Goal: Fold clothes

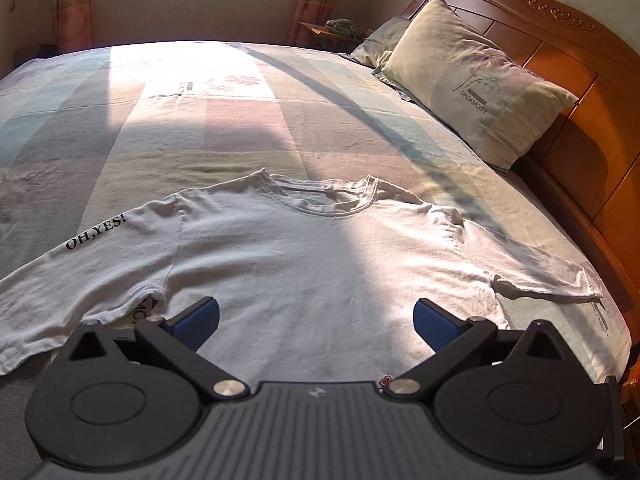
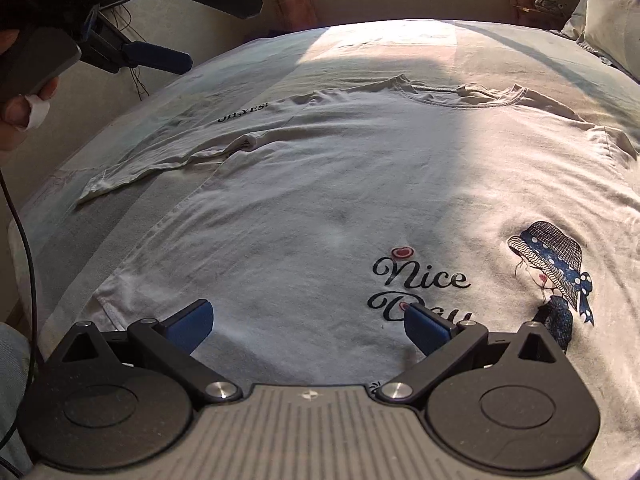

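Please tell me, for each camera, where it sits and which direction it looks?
Left wrist: on the left hand-held gripper, open above the T-shirt, facing the collar, pillow and headboard.
Right wrist: on the right hand-held gripper, open above the shirt's print, facing the collar; the left hand-held gripper and hand show at top left.
Shared: T-shirt, bed, window wall.

A white long-sleeved T-shirt (image 1: 304, 256) lies spread flat, front side up, on the bed, its ribbed round collar (image 1: 320, 196) toward the far side. One sleeve (image 1: 80, 264), printed "OH,YES!" in black, stretches out sideways. The chest carries black script reading "Nice Day" (image 2: 416, 284) with small red hearts, beside a figure in a blue-banded hat (image 2: 556, 264). The fabric is lightly wrinkled.
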Motion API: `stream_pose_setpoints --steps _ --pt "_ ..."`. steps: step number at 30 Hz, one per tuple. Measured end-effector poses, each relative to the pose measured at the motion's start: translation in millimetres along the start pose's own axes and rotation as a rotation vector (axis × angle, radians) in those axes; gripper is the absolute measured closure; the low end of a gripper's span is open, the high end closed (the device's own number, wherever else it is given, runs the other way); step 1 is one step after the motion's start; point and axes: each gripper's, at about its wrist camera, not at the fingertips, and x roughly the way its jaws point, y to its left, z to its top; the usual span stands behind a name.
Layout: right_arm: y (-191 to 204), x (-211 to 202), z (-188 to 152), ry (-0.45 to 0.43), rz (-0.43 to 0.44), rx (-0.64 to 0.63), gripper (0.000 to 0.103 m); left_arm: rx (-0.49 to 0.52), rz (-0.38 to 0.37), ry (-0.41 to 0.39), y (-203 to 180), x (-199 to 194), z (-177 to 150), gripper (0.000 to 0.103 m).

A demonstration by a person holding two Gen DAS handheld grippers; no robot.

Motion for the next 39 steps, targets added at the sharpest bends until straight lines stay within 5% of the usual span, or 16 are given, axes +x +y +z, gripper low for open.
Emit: stream_pose_setpoints --steps 5,10,13,16,23,29,32,37,39 --pt "-33.4 -38.2 -4.4 -0.148 -0.134 0.055 0.000 -0.038 -0.022 0.042 0.5 33.8 -33.6 0.001" --pt "-79.6 -46.7 -8.3 -0.140 -0.219 0.243 0.000 0.004 -0.005 0.103 4.3 59.0 -97.7 0.001" --pt "-103.8 -42.0 -12.1 -0.105 -0.155 0.390 0.000 0.139 0.046 0.121 -12.5 57.7 -96.4 0.001" --pt "-109.5 -36.0 -17.4 -0.108 -0.125 0.452 0.000 0.213 -0.001 0.015 -19.7 58.4 -74.6 0.001" --pt "-90.4 -18.9 -13.8 -0.156 -0.211 0.376 0.000 0.196 -0.035 0.025 -8.4 83.3 -71.3 0.001" --pt "-73.4 -21.1 -2.4 -0.211 -0.047 0.349 0.000 0.193 -0.038 0.037 -1.8 84.9 -79.1 0.001" --pt "-74.3 -36.0 7.1 -0.253 -0.040 0.353 0.000 0.194 -0.033 0.041 -1.0 85.7 -80.4 0.001" --pt "-120.4 -99.2 34.9 -0.368 -0.174 0.447 0.000 0.187 -0.016 0.037 -2.4 87.6 -80.5 0.001" --pt "-153.1 -120.3 55.6 -0.368 -0.328 0.420 0.000 0.175 -0.012 0.031 -1.6 87.9 -80.6 0.001"
